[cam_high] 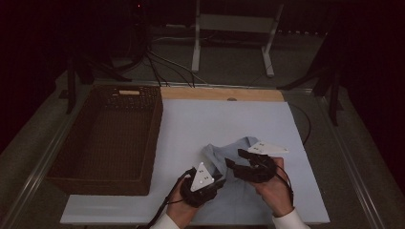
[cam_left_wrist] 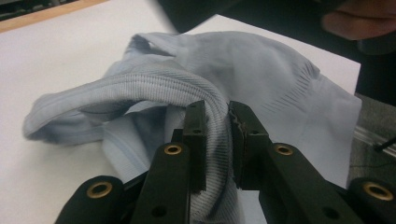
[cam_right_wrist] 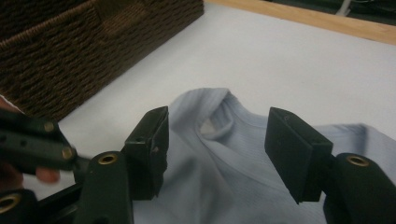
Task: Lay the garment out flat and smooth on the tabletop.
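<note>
Lower centre of frame: my left gripper (cam_left_wrist: 217,140) is pinching the light-blue shirt's (cam_left_wrist: 261,70) ribbed hem, my right gripper (cam_right_wrist: 217,154) hovering spread above it.

high view: above, looking forward and down
gripper views: close along jaws — both share the pale-blue garment (cam_left_wrist: 261,70)

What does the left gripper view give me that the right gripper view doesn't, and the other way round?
Left gripper view: the left gripper shut on a ribbed fold of the light blue garment, cloth pinched between its jaws. Right gripper view: the right gripper with its jaws apart above the cloth, gripping nothing, plus the brown wicker basket beside it. Both show the garment lying on the white tabletop.
</note>
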